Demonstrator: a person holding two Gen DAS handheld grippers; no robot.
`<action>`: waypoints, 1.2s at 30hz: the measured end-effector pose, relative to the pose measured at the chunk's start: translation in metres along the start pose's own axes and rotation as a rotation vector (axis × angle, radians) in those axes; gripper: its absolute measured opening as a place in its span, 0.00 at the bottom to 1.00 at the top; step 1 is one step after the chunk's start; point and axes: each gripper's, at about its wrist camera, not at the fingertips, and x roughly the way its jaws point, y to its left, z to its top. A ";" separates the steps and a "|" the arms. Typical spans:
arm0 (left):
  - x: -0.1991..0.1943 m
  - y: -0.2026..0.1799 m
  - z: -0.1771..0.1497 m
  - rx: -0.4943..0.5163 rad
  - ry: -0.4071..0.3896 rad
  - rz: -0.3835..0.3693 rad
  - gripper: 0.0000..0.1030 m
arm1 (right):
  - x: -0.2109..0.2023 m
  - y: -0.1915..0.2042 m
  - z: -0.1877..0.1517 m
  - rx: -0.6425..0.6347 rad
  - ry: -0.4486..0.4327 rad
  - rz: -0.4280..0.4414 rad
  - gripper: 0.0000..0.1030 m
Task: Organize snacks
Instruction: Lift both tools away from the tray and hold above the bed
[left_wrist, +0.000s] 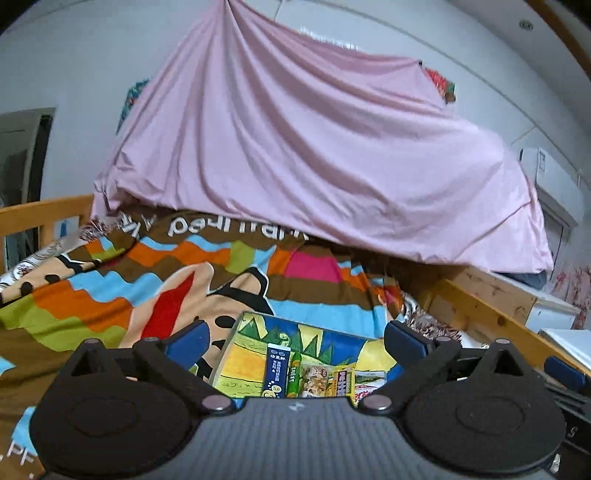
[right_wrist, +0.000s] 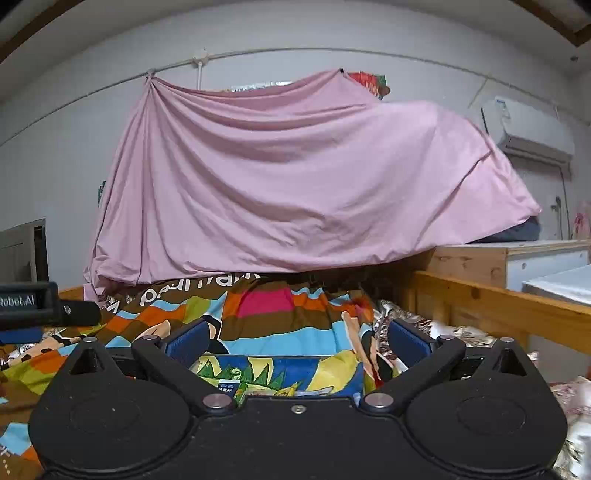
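Jaws of both the left gripper and the right gripper stand spread wide, blue pads apart, grasping nothing. Below and between them sits a brightly printed open cardboard box with a dinosaur picture, resting on a striped multicoloured cartoon blanket on the bed. Snack packets stand upright inside the box, a blue carton leftmost. Behind hangs a draped pink sheet.

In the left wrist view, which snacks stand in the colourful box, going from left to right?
In the box: blue and white carton → green stick pack → pale food packet → yellow and red packet → white and green packet.
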 end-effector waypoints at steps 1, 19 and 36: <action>-0.007 0.001 -0.002 -0.008 -0.010 0.005 1.00 | -0.009 0.001 -0.002 -0.007 -0.008 -0.008 0.99; -0.078 0.033 -0.057 0.060 -0.045 0.034 1.00 | -0.076 0.018 -0.042 -0.032 0.069 0.000 0.99; -0.087 0.042 -0.103 0.142 0.054 0.129 1.00 | -0.063 0.013 -0.077 -0.042 0.261 0.014 0.99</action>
